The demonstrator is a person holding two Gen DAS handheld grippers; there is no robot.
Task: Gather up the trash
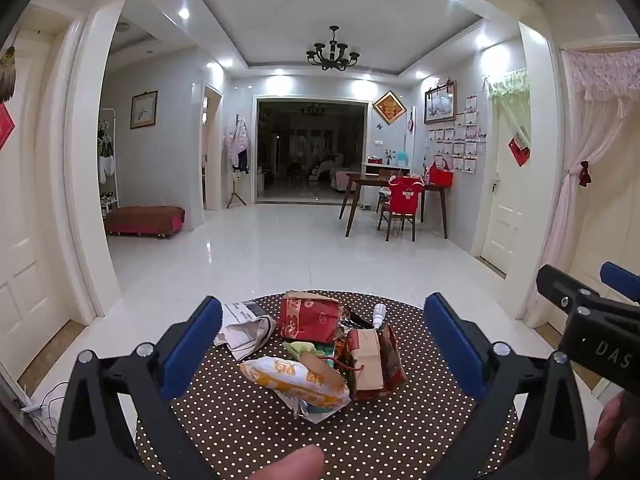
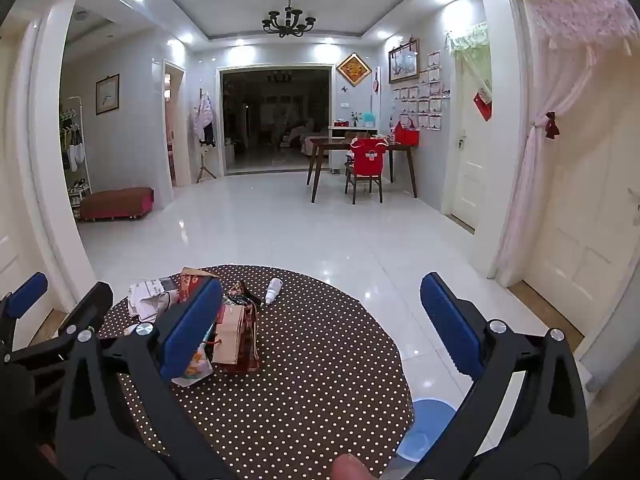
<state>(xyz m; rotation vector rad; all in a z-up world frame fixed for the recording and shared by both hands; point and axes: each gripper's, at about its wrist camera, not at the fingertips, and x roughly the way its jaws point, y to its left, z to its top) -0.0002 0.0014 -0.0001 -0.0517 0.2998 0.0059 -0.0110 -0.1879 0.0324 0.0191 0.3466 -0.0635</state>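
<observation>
A heap of trash lies on a round table with a brown polka-dot cloth (image 1: 248, 412). It holds a yellow and white snack wrapper (image 1: 296, 382), a red carton (image 1: 310, 314), a brown and red paper bag (image 1: 372, 364), crumpled newspaper (image 1: 244, 328) and a small white bottle (image 1: 379, 314). My left gripper (image 1: 324, 344) is open and empty, its blue pads either side of the heap, just short of it. My right gripper (image 2: 322, 328) is open and empty, to the right of the heap (image 2: 236, 336); its left pad hides part of it. The bottle (image 2: 273, 290) lies behind.
A blue bin (image 2: 426, 428) stands on the white tiled floor beside the table's right edge. The right gripper's body (image 1: 592, 320) shows at the right of the left wrist view. A dining table with a chair (image 2: 362, 160) stands far back.
</observation>
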